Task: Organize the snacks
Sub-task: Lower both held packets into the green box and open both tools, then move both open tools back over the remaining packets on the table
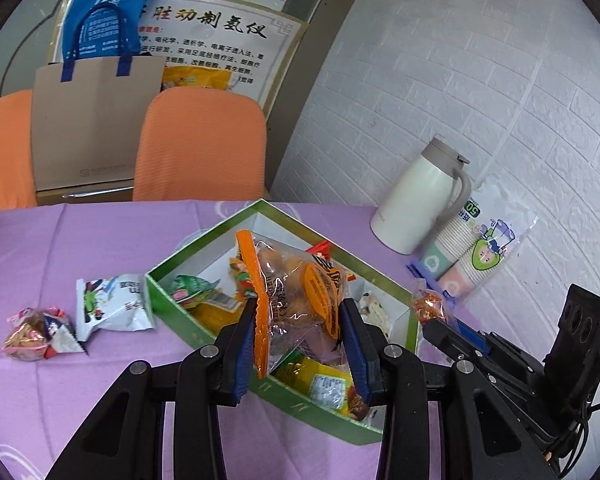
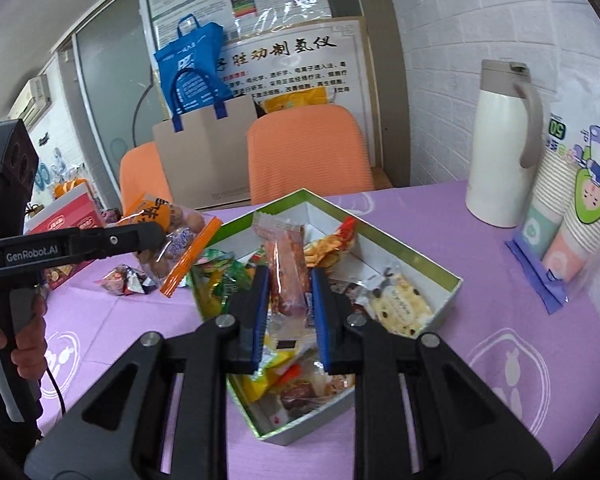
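A green-rimmed box point(image 1: 204, 336) point(image 2: 452, 280) on the purple tablecloth holds several snack packets. My left gripper point(image 1: 300, 320) is shut on a clear bag of round pastries with orange edges point(image 1: 292, 284), held over the box; the bag also shows in the right wrist view point(image 2: 180, 236). My right gripper point(image 2: 290, 292) is shut on a long pink sausage packet point(image 2: 286, 268), held above the box. Left of the box lie a white-green packet point(image 1: 112, 304) and a small pink packet point(image 1: 32, 334). The right gripper in the left wrist view point(image 1: 440, 320) holds a red packet end.
A white thermos jug point(image 1: 416, 196) point(image 2: 500, 144) and a pack of paper cups point(image 1: 472, 256) point(image 2: 572, 216) stand at the right by the brick wall. Two orange chairs point(image 1: 200, 144) and a cardboard bag point(image 1: 92, 128) are behind the table. A red box point(image 2: 68, 216) sits far left.
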The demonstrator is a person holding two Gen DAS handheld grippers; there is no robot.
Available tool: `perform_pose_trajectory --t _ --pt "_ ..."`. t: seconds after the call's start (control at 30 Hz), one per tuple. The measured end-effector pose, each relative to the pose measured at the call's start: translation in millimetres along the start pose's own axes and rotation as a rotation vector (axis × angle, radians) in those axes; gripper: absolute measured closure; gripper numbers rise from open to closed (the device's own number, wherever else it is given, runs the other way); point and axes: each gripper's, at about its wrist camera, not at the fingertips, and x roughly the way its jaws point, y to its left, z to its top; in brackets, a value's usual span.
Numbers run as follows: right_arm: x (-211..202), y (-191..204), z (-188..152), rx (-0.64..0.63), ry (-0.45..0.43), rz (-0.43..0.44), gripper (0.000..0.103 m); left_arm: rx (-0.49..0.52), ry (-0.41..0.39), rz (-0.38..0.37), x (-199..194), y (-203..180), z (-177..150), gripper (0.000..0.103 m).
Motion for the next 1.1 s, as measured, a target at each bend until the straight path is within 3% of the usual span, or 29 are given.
perform_pose_trajectory --t 0.37,0.4,0.43,0.5,0.53,0.7,1.1 --pt "39 -36 -15 0.058 0.072 -0.023 0.079 0.025 0.083 0.007 62 -23 -1 0.062" --pt "41 -35 -17 0.05 0.082 -0.026 0.073 0.036 0.084 0.015 63 -23 -3 0.062" --pt "43 -34 -19 0.04 0.089 -0.029 0.053 0.054 0.076 0.029 63 -25 -6 0.056" --pt "41 -35 -21 0.023 0.069 -0.045 0.027 0.095 0.05 0.07 57 -28 -10 0.037" --pt "38 -35 -23 0.01 0.05 -0.059 0.023 0.106 0.032 0.103 54 -30 -11 0.024" --pt "34 -37 -25 0.007 0.048 -0.069 0.019 0.089 -0.005 0.156 40 -26 -9 0.019" --pt "19 -22 -21 0.003 0.024 -0.065 0.009 0.07 -0.044 0.159 12 -17 -13 0.019"
